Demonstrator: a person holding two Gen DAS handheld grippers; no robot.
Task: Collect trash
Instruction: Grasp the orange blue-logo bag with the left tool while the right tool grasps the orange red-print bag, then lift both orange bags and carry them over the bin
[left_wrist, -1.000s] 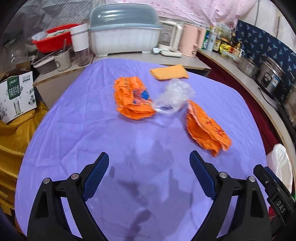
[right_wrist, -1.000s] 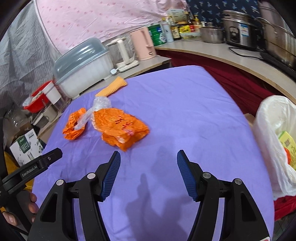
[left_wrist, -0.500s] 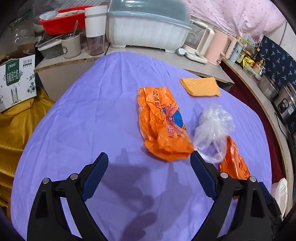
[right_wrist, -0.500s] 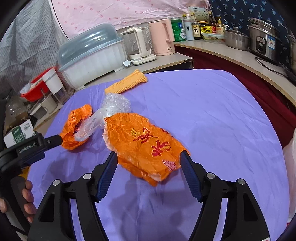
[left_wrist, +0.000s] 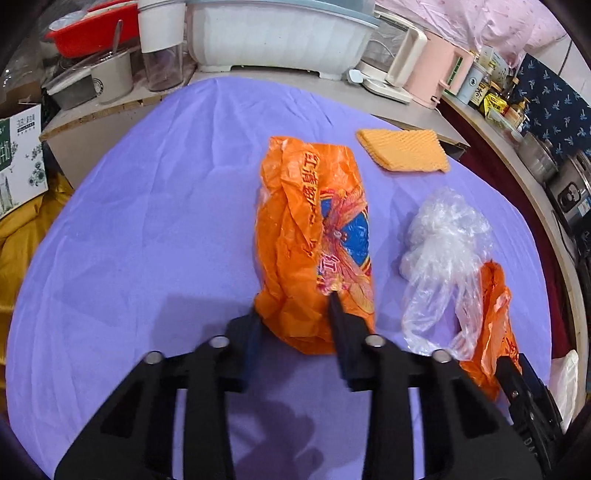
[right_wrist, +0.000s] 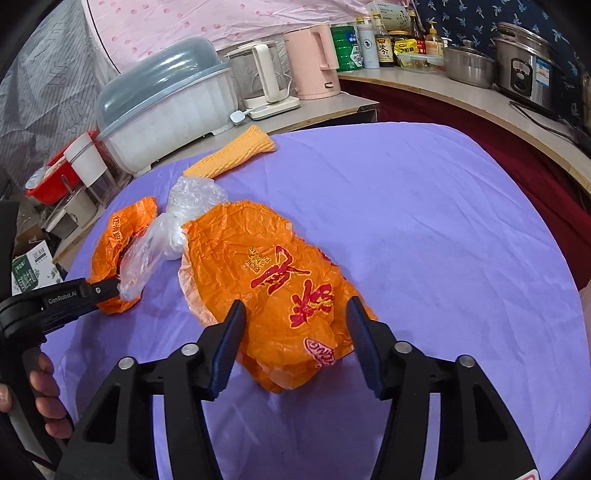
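A round table under a creased purple cloth (left_wrist: 147, 229) fills both views, with a cluttered counter running behind its far edge: a white dish rack with a grey lid (right_wrist: 166, 107), a white kettle (right_wrist: 264, 81), a pink kettle (right_wrist: 314, 62), bottles and tins, steel pots (right_wrist: 469, 66) and a rice cooker (right_wrist: 524, 70) farther along. A red basin (left_wrist: 92, 33) and cups stand off the far left edge, and a cardboard box (left_wrist: 20, 162) sits beside the table's left edge. A folded yellow cloth (left_wrist: 402, 149) lies near the far edge. Three pieces of trash lie close together around the middle of the table. The first orange bag (left_wrist: 314, 240), crumpled, printed with blue and red, lies lengthwise; the left gripper (left_wrist: 295, 317) has narrowed its fingers around the bag's near end, one finger at each side, though whether they press it tight I cannot tell. Just right of it sits a clear plastic bag (left_wrist: 443, 258), scrunched and glossy, touching the second orange bag (right_wrist: 273, 284), which is wrinkled and printed with red characters. The right gripper (right_wrist: 295, 332) is partly open, its fingers straddling that bag's near end, with a gap visible at each side.
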